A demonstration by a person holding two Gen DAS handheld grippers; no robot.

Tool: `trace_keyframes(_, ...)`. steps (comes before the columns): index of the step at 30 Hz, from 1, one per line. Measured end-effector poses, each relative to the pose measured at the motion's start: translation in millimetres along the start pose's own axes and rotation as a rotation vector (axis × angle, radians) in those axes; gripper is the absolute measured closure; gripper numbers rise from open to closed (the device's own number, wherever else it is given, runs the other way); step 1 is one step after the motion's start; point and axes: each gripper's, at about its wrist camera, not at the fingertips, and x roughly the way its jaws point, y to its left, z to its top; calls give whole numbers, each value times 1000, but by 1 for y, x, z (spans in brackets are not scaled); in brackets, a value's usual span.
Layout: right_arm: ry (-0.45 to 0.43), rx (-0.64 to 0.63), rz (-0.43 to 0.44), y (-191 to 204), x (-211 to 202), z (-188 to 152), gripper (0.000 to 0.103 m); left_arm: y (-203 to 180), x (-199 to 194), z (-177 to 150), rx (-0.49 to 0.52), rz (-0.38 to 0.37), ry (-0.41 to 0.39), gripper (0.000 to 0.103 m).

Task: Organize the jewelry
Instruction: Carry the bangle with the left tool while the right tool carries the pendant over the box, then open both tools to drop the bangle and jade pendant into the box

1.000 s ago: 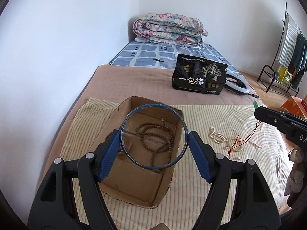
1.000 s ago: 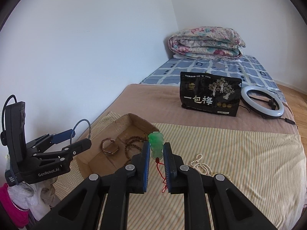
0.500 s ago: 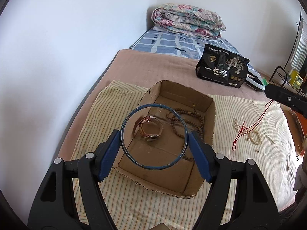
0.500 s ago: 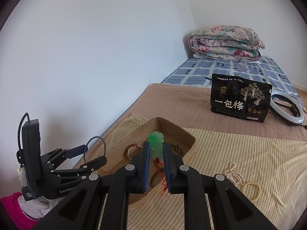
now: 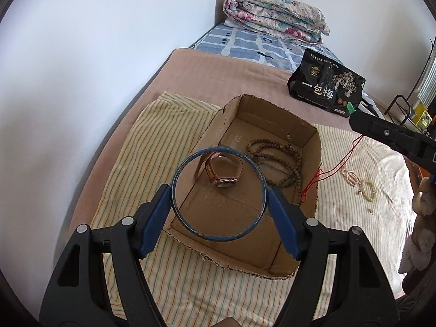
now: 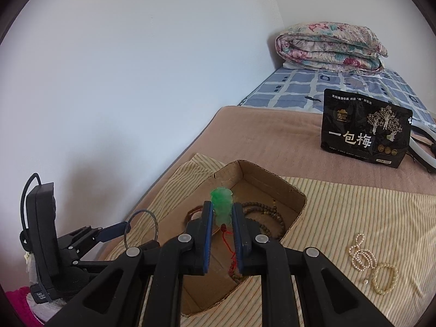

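Watch (image 5: 222, 173) left of bead necklace (image 5: 275, 160) in box (image 5: 310, 163) on cloth (image 5: 152, 141); pearls (image 5: 359, 182) right of box

Even, soft daylight is recorded in both views; exposure is bright, without glare. A soft shadow is cast on the white wall (image 6: 114, 87) at lower left. Strong fisheye curvature and a dark vignette are noted at the corners. Focus is sharp throughout.

Rough corrugated cardboard box (image 5: 310, 147) on striped woven cloth (image 5: 169, 125) (wooden beads (image 5: 275, 160) inside), glossy green pendant (image 6: 222, 207)
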Motion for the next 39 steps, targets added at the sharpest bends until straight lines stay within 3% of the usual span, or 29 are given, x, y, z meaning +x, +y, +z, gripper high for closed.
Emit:
trace_keyframes(13, 65, 14, -34, -10, 35, -4, 90, -9, 12, -1, 23, -20, 49, 29)
trace_keyframes(20, 78, 15, -61, -9, 37, -8, 61, -7, 18, 0, 3, -8, 82, 28)
trace_keyframes(25, 70, 24, -72, -11, 33, -9, 50, -2, 18, 1, -25, -7, 85, 28)
trace_keyframes(39, 39, 40, -109, -26, 9, -11, 50, -14, 7, 5, -6, -13, 17, 28)
